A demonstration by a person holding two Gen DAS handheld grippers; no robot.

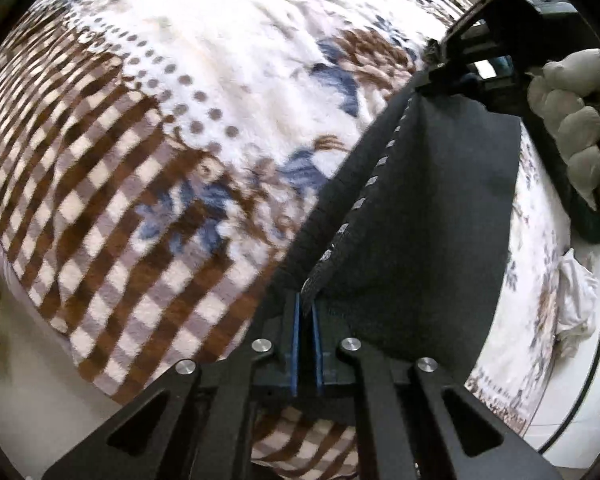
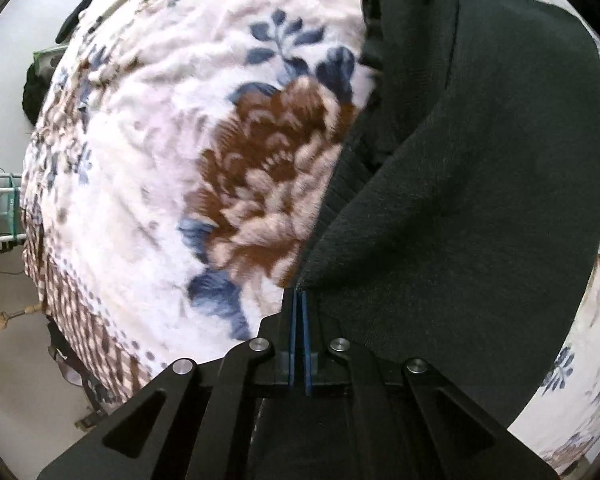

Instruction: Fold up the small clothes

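Fleecy bedding, a blanket (image 1: 188, 128) of brown checks and blue-and-brown flowers, fills both views. A dark garment (image 2: 480, 208) hangs over it, its far edge cut off in the right wrist view. The left gripper (image 1: 308, 304) pinches the garment's dotted hem; the right gripper (image 2: 300, 300) clamps another edge. A gloved hand (image 1: 572, 120) holds the right gripper. White cloth (image 1: 576, 300) lies crumpled at the right.
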